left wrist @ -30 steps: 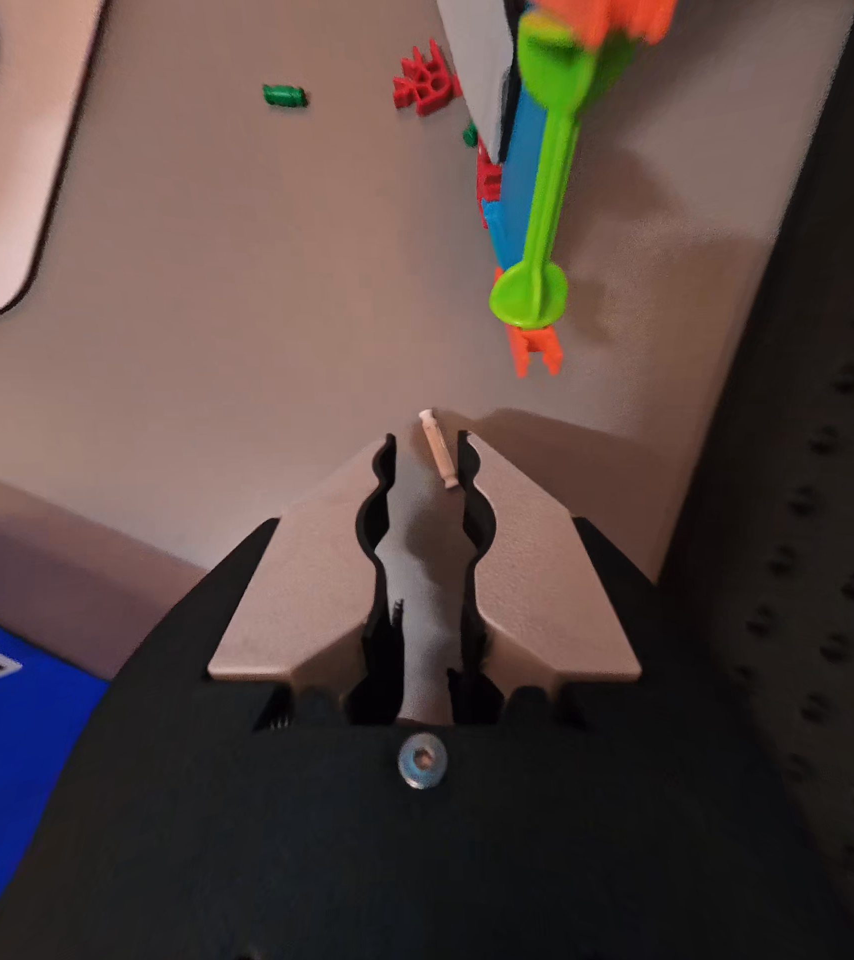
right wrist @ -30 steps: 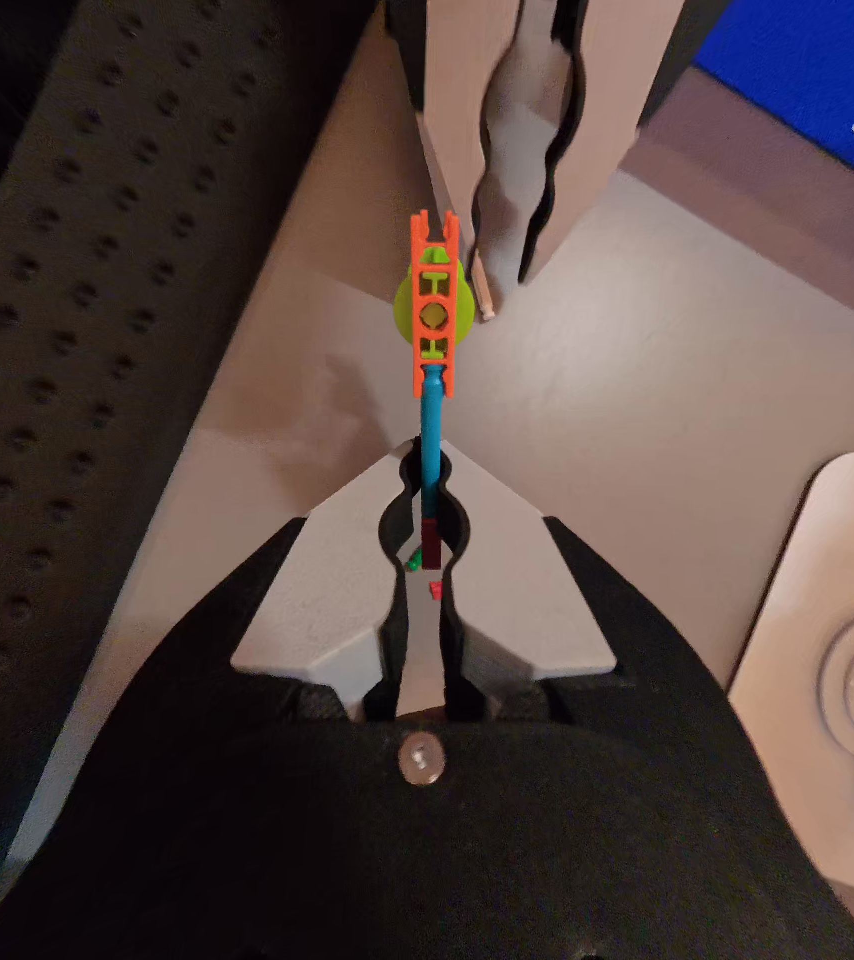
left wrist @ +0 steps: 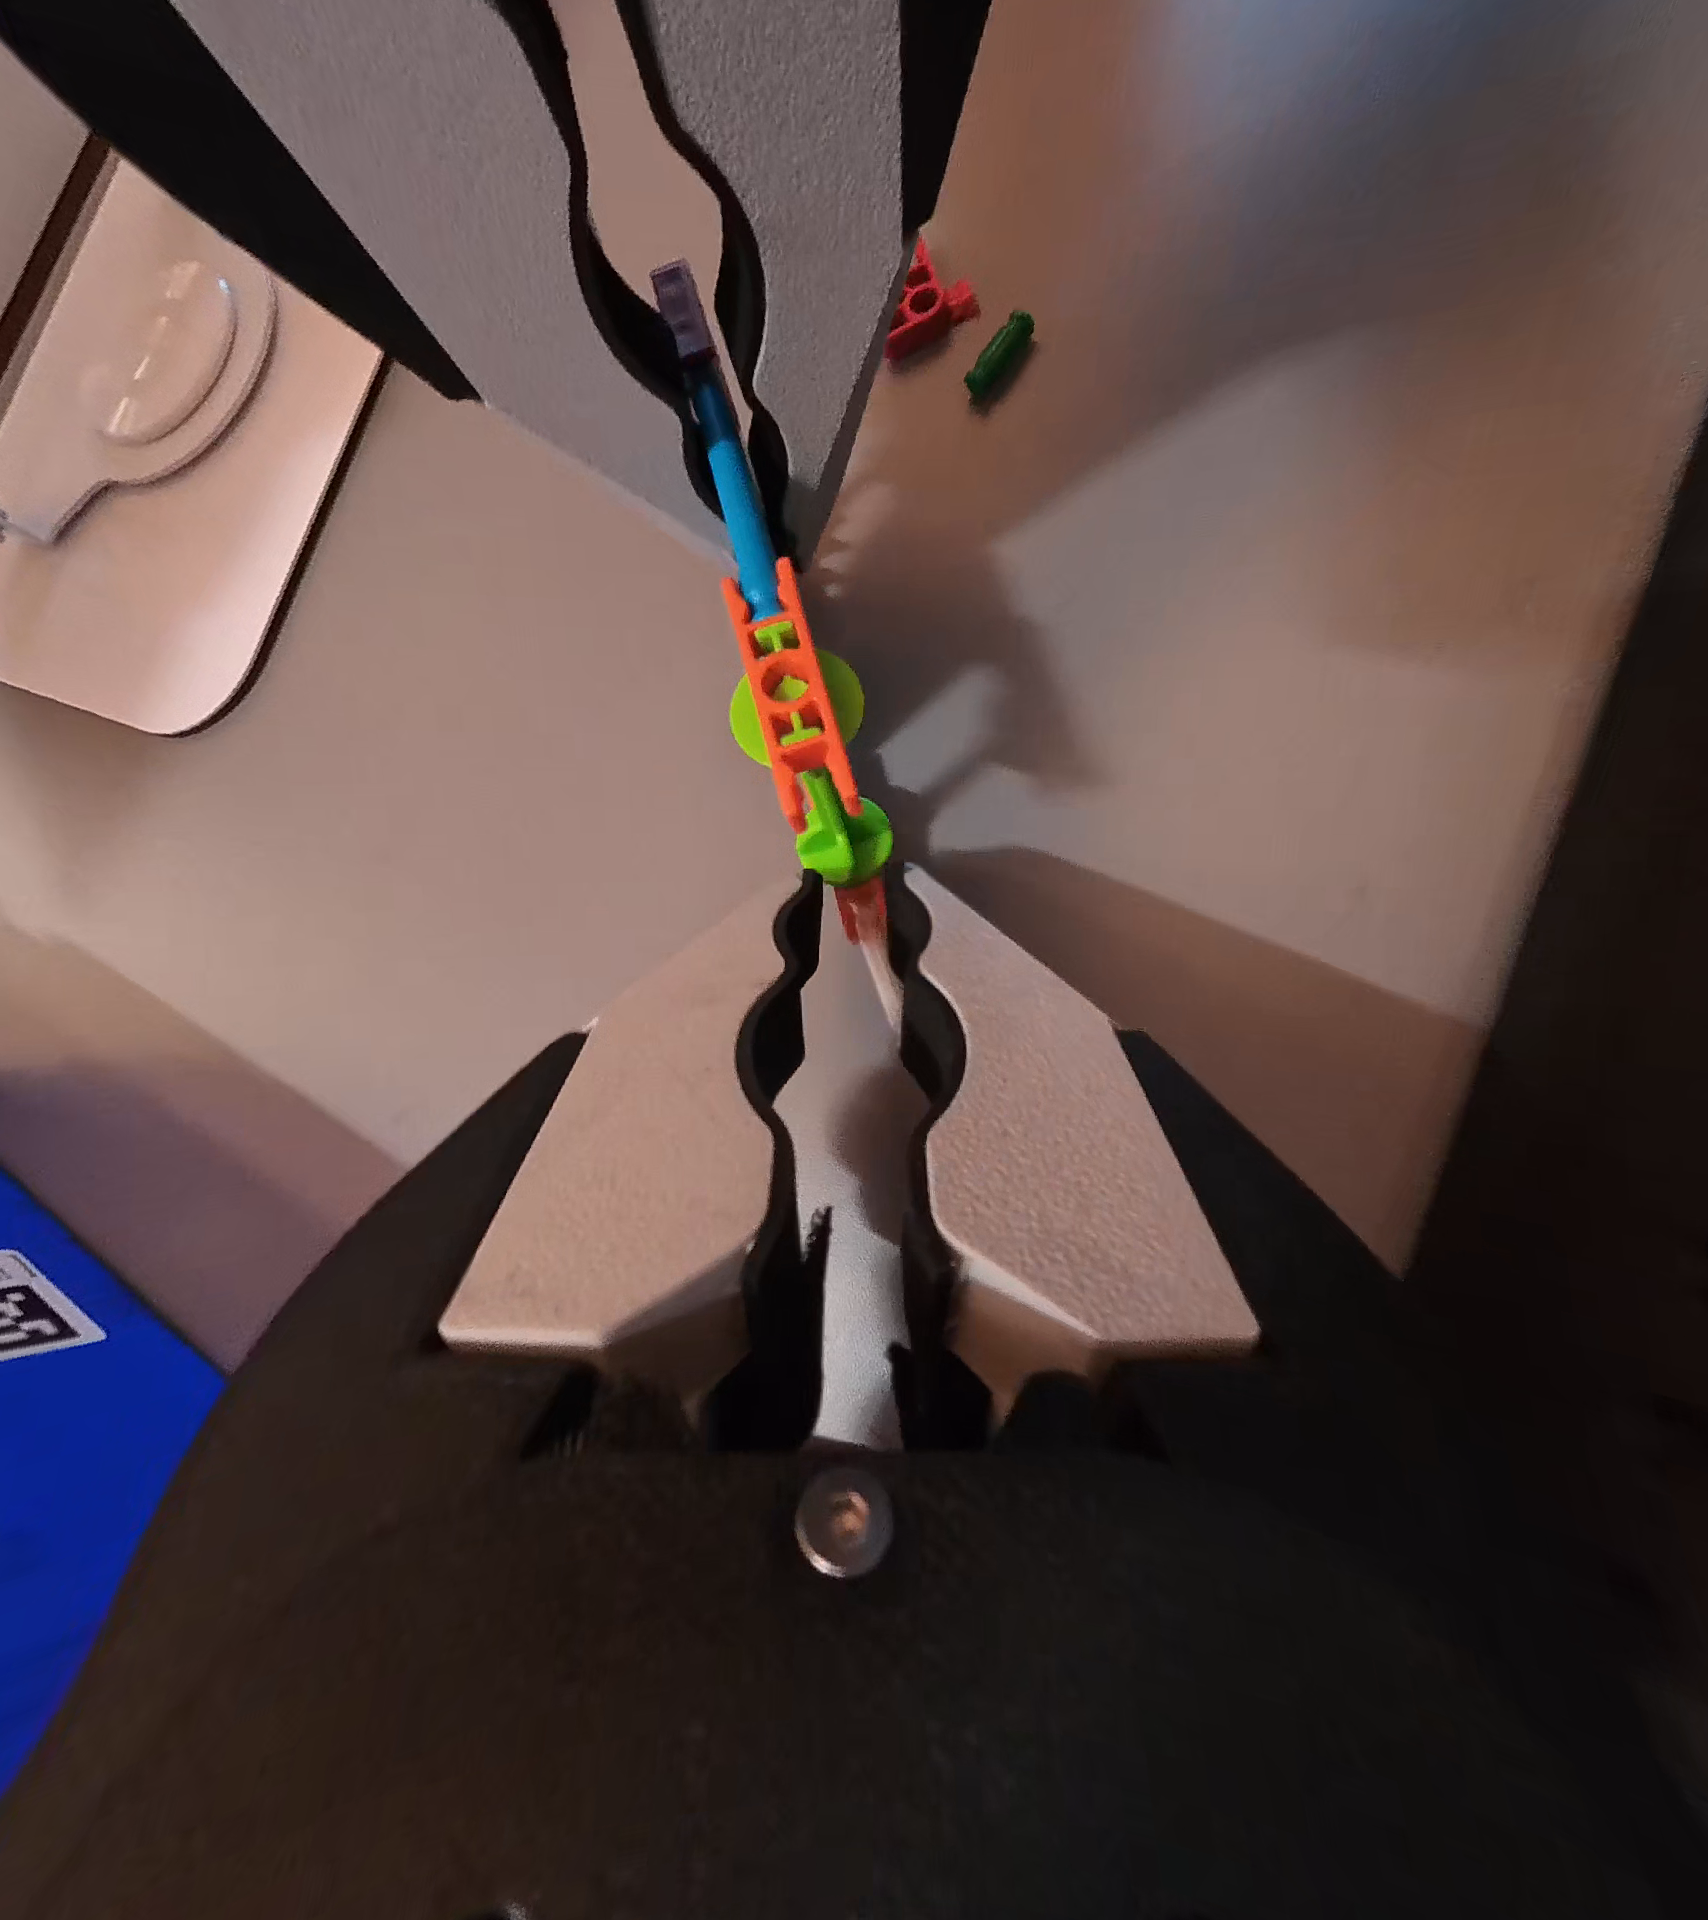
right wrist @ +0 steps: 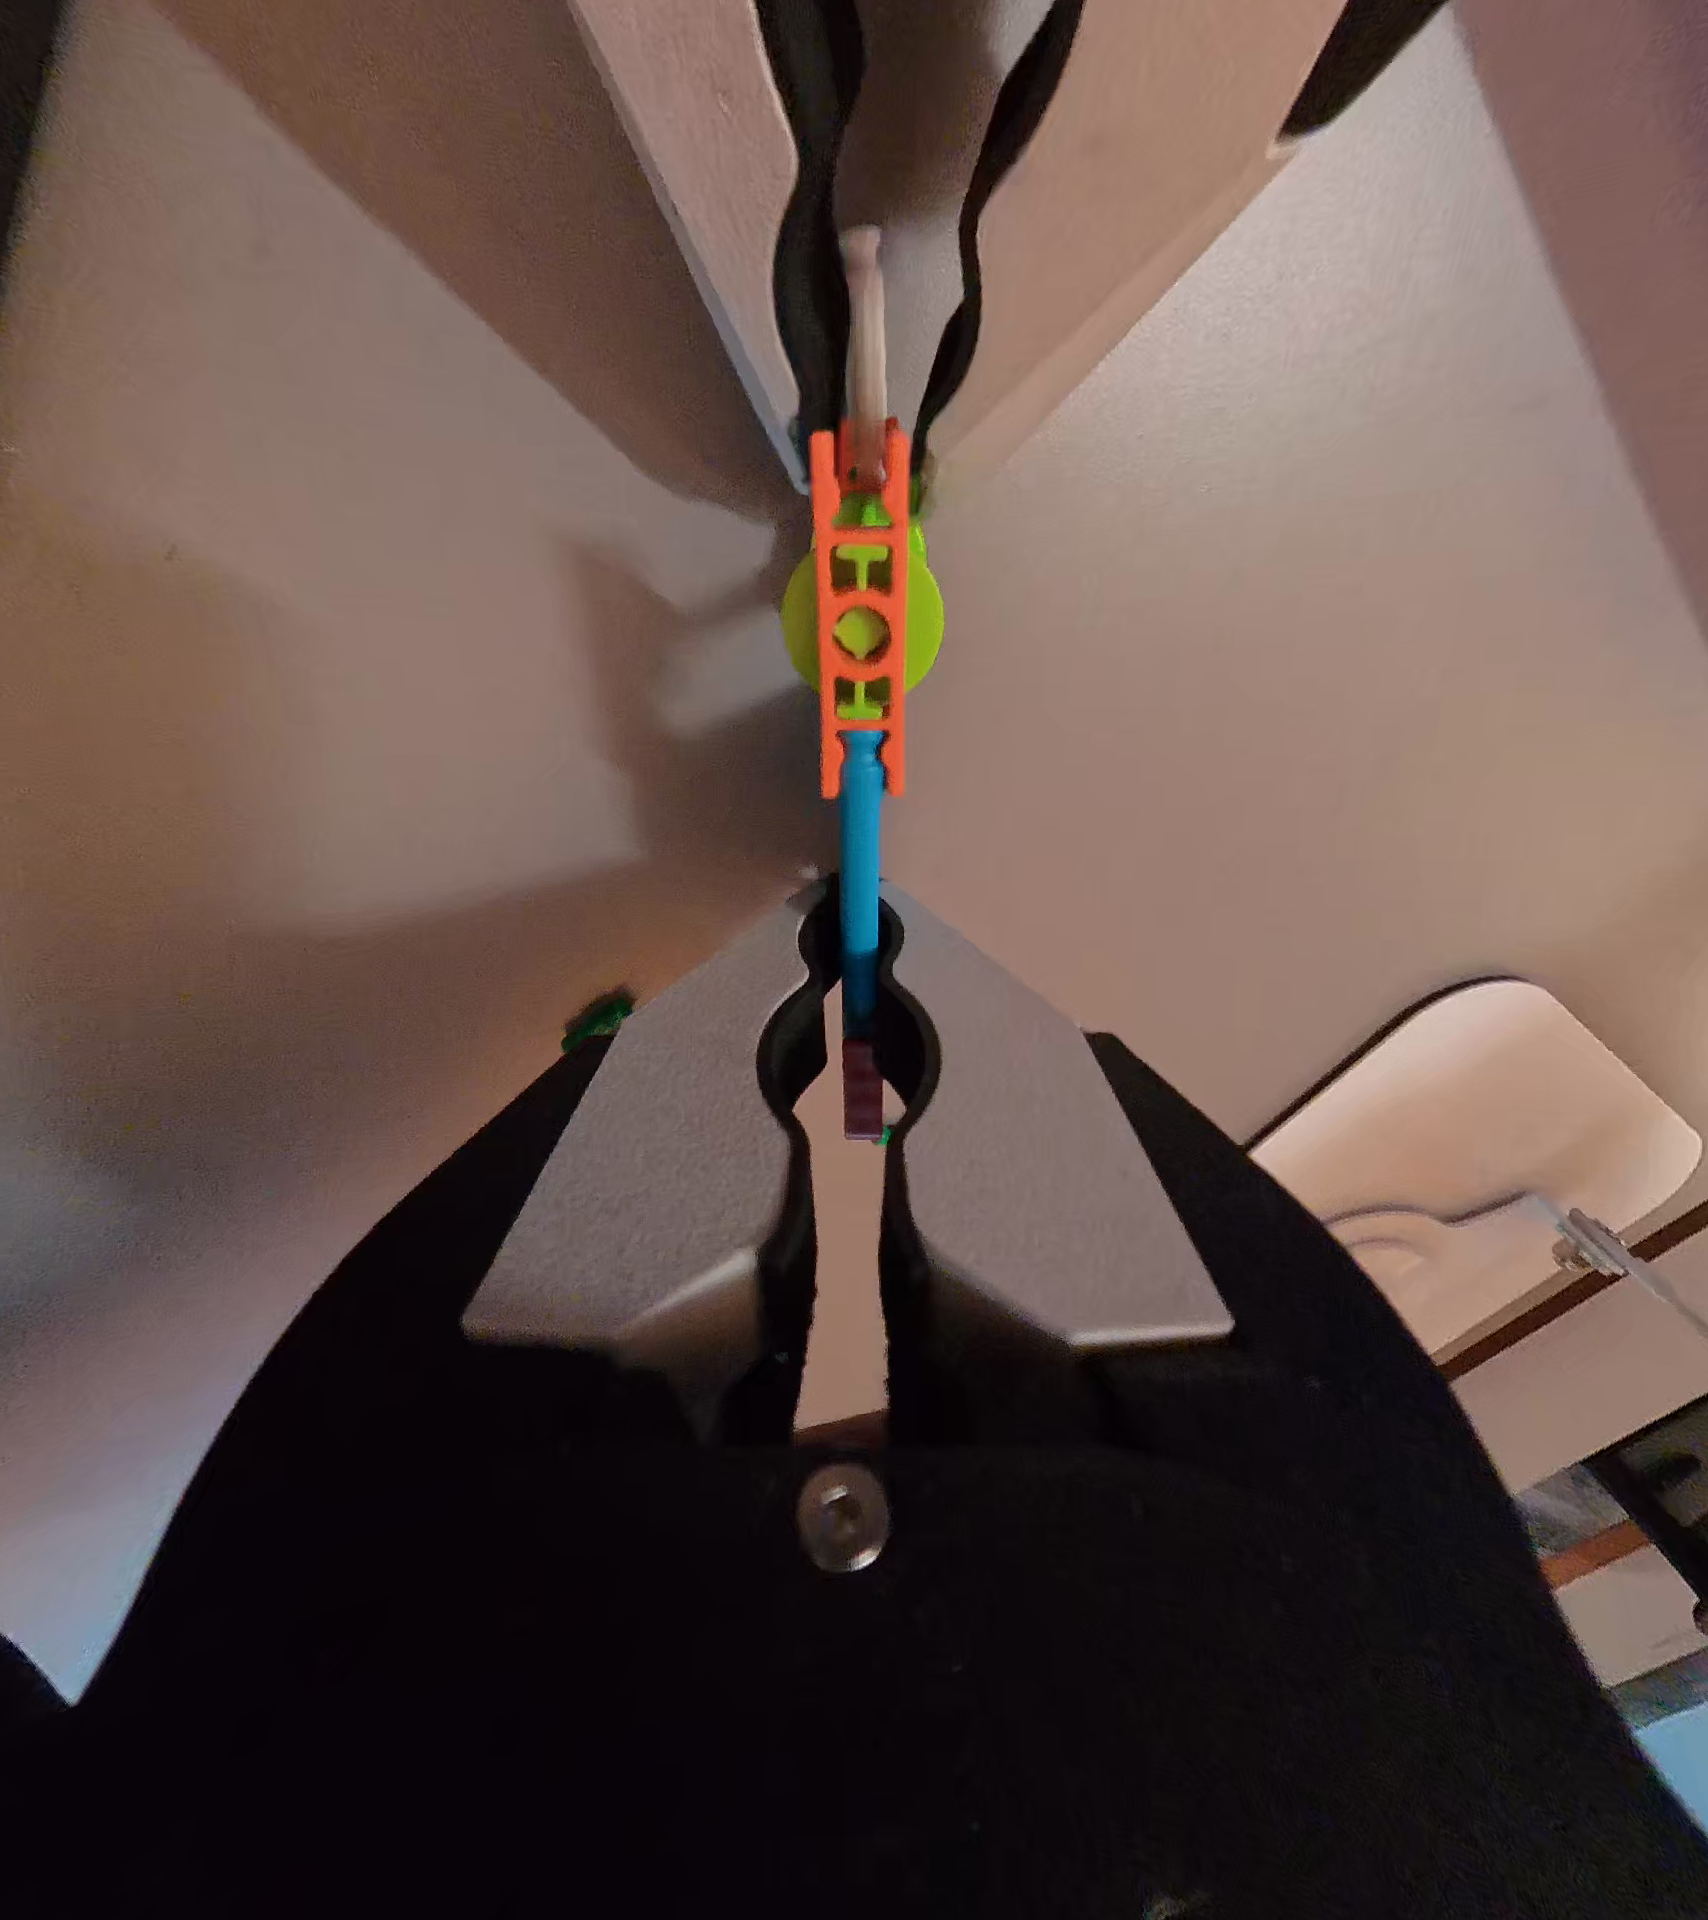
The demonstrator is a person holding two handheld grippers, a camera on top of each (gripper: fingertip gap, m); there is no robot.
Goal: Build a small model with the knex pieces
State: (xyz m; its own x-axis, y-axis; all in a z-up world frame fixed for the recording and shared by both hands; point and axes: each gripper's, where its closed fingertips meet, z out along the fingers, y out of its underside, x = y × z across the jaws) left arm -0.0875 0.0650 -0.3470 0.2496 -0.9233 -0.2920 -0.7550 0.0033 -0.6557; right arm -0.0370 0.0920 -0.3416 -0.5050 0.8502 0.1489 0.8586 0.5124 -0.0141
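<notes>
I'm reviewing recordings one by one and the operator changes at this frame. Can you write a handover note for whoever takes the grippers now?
Left gripper: holds a short white rod at its fingertips.
Right gripper: shut on the blue rod of a small toy assembly held above the table.
Assembly: blue rod, orange connector, lime green disc, purple end piece.
Joined so far: the white rod's tip meets the assembly's far end; whether it is seated cannot be told.
Loose on the table: a red connector and a dark green piece.
</notes>
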